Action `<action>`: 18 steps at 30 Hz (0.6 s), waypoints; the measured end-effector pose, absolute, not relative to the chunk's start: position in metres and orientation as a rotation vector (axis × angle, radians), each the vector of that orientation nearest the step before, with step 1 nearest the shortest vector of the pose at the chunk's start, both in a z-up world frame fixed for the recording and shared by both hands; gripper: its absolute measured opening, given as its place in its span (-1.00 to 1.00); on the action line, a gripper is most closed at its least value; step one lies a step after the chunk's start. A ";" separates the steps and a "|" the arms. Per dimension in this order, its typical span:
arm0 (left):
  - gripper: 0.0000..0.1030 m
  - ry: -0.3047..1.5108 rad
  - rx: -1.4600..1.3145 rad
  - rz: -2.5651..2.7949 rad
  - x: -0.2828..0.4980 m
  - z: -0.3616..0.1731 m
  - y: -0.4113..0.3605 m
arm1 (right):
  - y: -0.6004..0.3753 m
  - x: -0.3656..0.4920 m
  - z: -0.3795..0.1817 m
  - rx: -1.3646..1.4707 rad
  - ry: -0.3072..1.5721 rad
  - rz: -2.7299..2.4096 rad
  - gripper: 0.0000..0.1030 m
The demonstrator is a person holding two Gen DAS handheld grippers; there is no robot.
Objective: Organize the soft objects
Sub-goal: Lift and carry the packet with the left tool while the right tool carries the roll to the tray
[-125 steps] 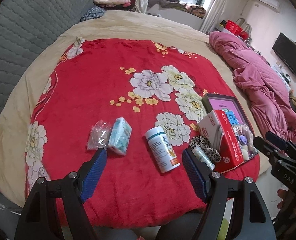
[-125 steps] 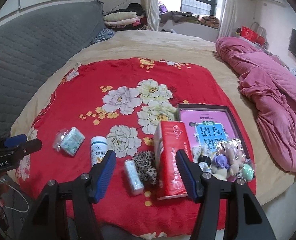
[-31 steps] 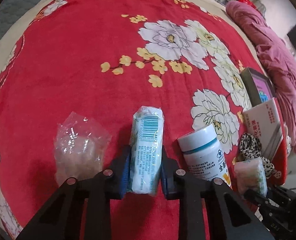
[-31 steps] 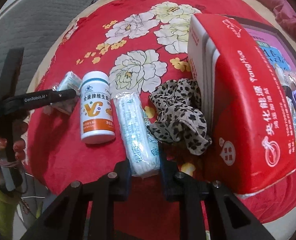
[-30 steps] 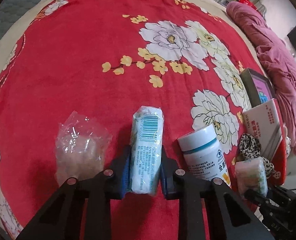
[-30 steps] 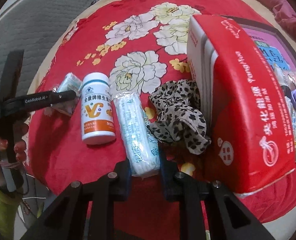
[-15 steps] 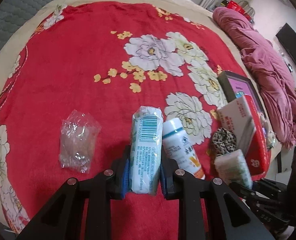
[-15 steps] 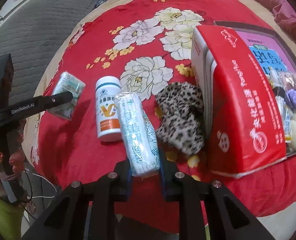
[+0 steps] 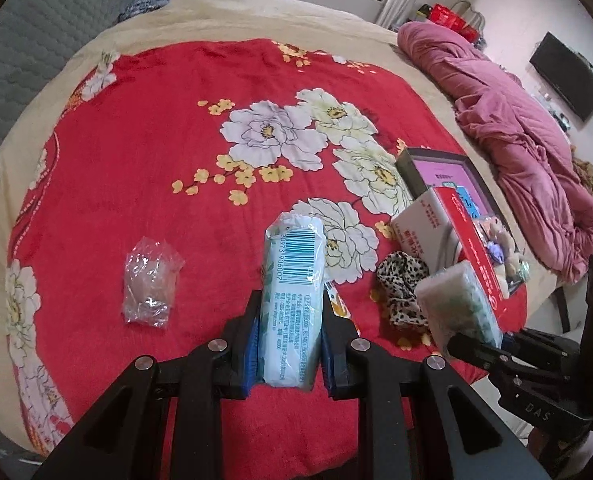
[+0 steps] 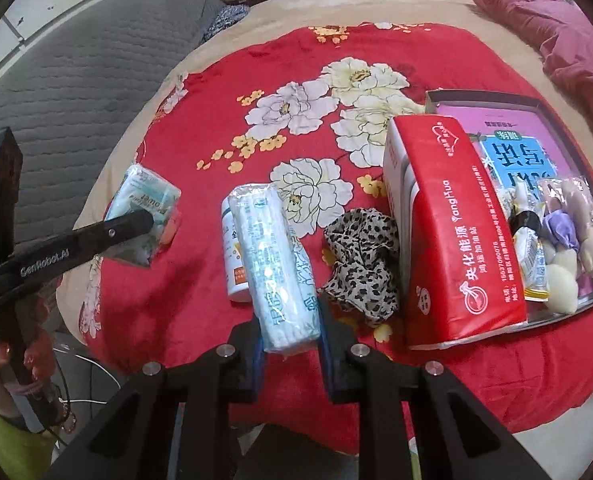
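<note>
My left gripper is shut on a pale blue tissue pack with a barcode, held above the red floral blanket. The pack also shows in the right wrist view. My right gripper is shut on a second pale tissue pack, lifted over the blanket; it shows in the left wrist view. A leopard-print scrunchie lies beside a red tissue box. A clear plastic bag lies left of the left gripper.
A white pill bottle lies behind the right-hand pack. A dark tray holds a purple book and a bag of plush items. A pink quilt lies at right. A grey headboard stands at left.
Both grippers have lifted their tissue packs off the blanket and drawn back, so more of the bed shows. The clear bag and bottle stay where they were.
</note>
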State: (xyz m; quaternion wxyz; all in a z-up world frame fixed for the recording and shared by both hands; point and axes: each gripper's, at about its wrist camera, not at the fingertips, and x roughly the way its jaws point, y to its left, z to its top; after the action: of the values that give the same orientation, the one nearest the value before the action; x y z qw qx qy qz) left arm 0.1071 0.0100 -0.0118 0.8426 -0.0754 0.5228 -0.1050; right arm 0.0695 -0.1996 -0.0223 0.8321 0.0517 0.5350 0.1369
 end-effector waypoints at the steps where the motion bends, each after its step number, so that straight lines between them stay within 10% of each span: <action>1: -0.51 1.102 -0.155 -0.222 0.105 -0.009 0.008 | -0.200 0.069 -0.021 0.111 1.131 0.290 -0.57; 18: -0.51 1.044 -0.130 -0.240 0.077 0.029 -0.012 | -0.219 0.055 0.014 0.132 1.034 0.257 -0.57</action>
State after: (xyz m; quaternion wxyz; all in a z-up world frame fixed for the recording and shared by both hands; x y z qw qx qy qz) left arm 0.0774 -0.0121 0.0288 0.8578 -0.0620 0.4972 -0.1140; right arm 0.0554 -0.2186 0.0144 0.8594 0.0627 0.4925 0.1224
